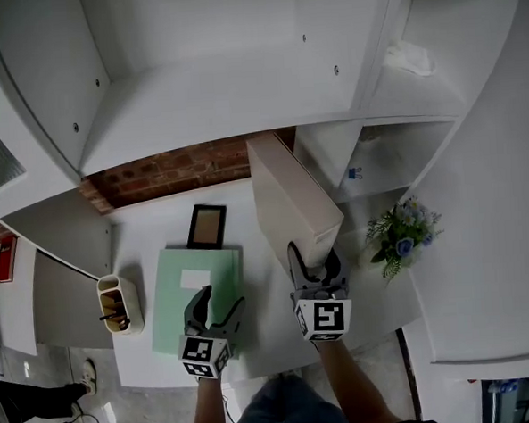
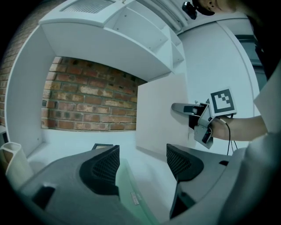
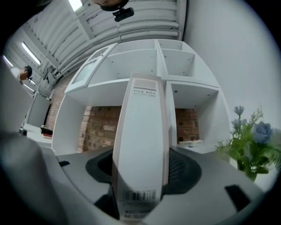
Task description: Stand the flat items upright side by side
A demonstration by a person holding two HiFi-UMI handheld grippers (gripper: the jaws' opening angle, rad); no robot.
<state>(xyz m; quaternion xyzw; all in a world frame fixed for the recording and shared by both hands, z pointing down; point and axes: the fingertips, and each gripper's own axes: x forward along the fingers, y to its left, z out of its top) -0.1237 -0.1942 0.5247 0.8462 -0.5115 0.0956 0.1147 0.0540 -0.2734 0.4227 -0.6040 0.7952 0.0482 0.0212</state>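
Head view looks down on a white table (image 1: pixel 263 336) with white shelves (image 1: pixel 239 82) above it and a red brick wall (image 1: pixel 173 171) at the far side. The right gripper (image 1: pixel 315 270) has its jaws clenched on the near end of a tall white file box (image 1: pixel 291 200). The box stands up on its edge on the right part of the table, and it runs from near to far. In the right gripper view the box fills the gap between the two dark pads, and both pads press on its sides. The left gripper (image 1: pixel 213 321) hangs over the near edge of a green folder (image 1: pixel 198 291). This folder lies flat on the table, to the left of the box. In the left gripper view the jaws stand wide apart and hold nothing, with the folder's edge low down between them. A small dark picture frame (image 1: pixel 207 226) lies flat just past the far end of the folder. A pale pen pot (image 1: pixel 120 304) stands at the left edge of the table, near the folder. A bunch of blue and white flowers (image 1: pixel 402 233) sits to the right of the box.
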